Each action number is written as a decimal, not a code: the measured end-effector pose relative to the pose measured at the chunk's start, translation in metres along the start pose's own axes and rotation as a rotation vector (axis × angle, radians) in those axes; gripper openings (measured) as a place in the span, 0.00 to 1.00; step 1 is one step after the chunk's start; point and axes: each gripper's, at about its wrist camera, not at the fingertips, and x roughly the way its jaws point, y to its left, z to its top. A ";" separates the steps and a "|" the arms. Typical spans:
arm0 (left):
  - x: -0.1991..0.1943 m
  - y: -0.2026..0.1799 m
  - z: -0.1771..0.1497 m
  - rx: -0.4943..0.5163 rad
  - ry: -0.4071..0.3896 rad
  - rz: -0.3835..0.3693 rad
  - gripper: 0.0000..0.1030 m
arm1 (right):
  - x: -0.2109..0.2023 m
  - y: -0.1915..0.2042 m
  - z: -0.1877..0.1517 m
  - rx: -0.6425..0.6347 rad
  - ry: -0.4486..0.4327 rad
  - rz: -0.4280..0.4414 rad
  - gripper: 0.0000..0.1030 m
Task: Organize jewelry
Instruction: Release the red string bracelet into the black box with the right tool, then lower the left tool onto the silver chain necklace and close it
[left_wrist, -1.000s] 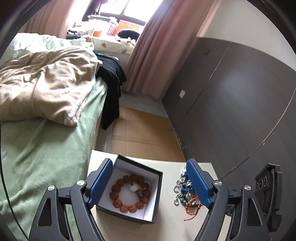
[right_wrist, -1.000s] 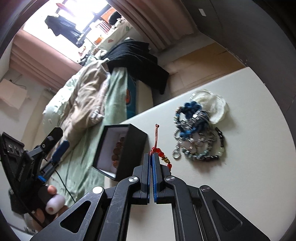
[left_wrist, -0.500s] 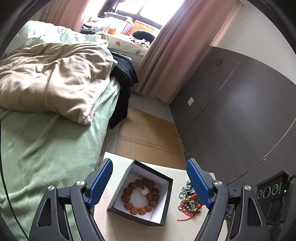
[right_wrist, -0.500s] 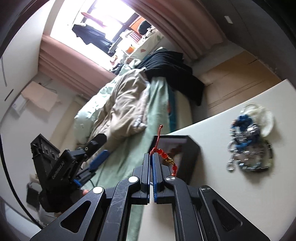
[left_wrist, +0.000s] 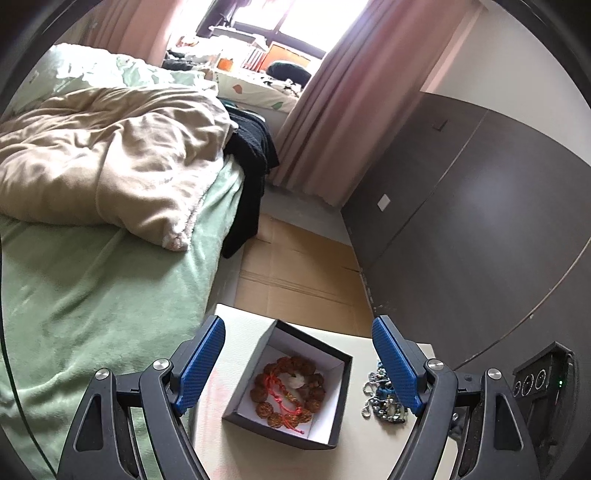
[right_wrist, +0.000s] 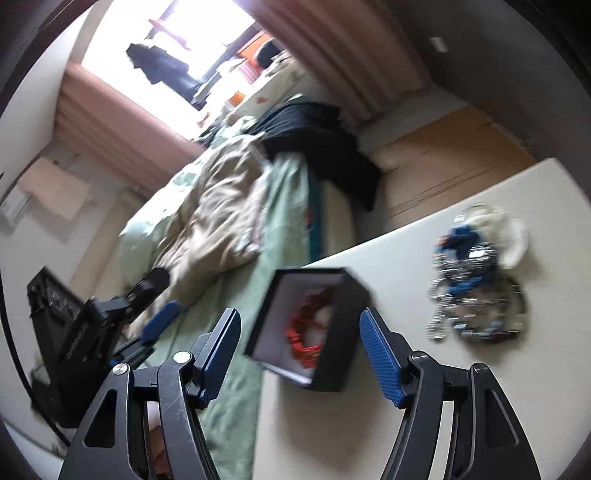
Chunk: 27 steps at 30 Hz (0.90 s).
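Observation:
A black jewelry box (left_wrist: 340, 362) with a white lining sits on the white table (left_wrist: 236, 332). Inside it lies a brown bead bracelet (left_wrist: 314, 397) with a red string bracelet (left_wrist: 281, 391) on top. In the right wrist view the box (right_wrist: 351, 295) shows the red bracelet (right_wrist: 304, 332) inside. A pile of blue and silver jewelry (left_wrist: 380, 400) lies to the right of the box, and it also shows in the right wrist view (right_wrist: 476, 295). My left gripper (left_wrist: 297, 365) is open above the box. My right gripper (right_wrist: 299, 354) is open and empty over the box.
A bed with a green sheet (left_wrist: 92, 295) and a beige blanket (left_wrist: 110, 158) runs along the table's left side. A dark wall panel (left_wrist: 480, 221) stands on the right. Cardboard (left_wrist: 295, 269) covers the floor beyond the table. The left gripper's body (right_wrist: 92, 332) shows at the left of the right wrist view.
My right gripper has opened and let go of the red string bracelet, which now lies in the box on the bead bracelet. The left gripper has stayed open.

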 end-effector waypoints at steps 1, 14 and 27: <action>0.000 -0.003 -0.001 0.005 0.001 -0.003 0.80 | -0.006 -0.005 0.001 0.011 -0.009 -0.011 0.66; 0.019 -0.054 -0.023 0.102 0.044 -0.077 0.80 | -0.068 -0.070 0.018 0.173 -0.108 -0.161 0.66; 0.060 -0.106 -0.065 0.290 0.171 -0.110 0.56 | -0.076 -0.106 0.021 0.285 -0.077 -0.269 0.66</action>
